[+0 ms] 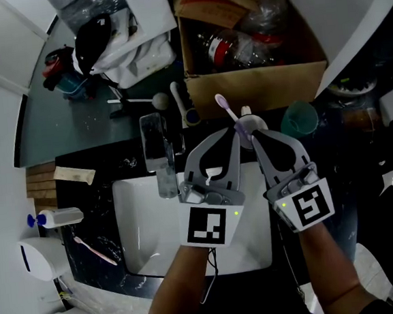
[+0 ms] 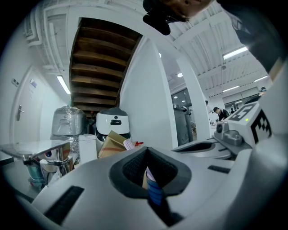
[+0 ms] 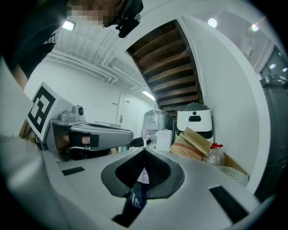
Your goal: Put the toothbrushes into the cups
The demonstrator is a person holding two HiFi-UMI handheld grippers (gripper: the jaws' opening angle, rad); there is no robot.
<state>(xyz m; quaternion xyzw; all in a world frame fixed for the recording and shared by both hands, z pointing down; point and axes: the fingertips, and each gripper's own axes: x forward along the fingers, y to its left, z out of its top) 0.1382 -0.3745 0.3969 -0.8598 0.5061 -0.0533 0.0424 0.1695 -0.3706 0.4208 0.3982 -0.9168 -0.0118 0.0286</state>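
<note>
Two grippers meet tip to tip over the sink.
Your left gripper and right gripper both clench the purple toothbrush. The lilac cup sits just beyond the right tips. The brush slants away from you, bristle head farthest out.

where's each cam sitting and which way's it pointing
Head view: on the person's head, looking steeply down at the sink; both forearms, left gripper and right gripper show.
Left gripper view: on the left gripper, looking along its shut jaws toward the box; right gripper at right.
Right gripper view: on the right gripper, along jaws shut on the toothbrush; left gripper at left.
Shared: both gripper views see the box and white appliance.
</note>
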